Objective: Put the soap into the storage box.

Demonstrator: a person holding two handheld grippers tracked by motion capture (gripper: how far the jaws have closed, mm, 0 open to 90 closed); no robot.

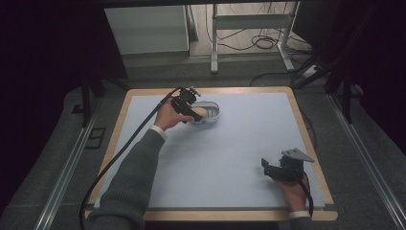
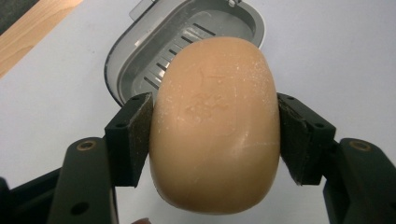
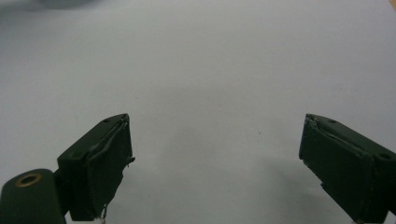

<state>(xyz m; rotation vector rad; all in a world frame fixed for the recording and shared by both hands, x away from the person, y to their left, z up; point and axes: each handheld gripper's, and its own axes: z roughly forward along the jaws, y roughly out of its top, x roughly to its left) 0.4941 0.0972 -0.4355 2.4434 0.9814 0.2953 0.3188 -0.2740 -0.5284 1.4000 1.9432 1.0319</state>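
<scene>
1. my left hand-held gripper is clamped on the tan soap bar, pads on its two long sides so it can't slip.
2. the grey soap dish lies just ahead of and below the soap, lid open, ready to take it.
3. my right hand-held gripper rests wide open and empty over bare bench, well apart, out of the way.

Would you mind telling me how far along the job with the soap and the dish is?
Done: the left gripper has the soap bar pinched between its fingers. In hand: it holds the bar over the open grey soap dish, whose slotted tray is bare. Left: lowering the soap onto the tray and letting go. The right gripper waits open above the table.
</scene>
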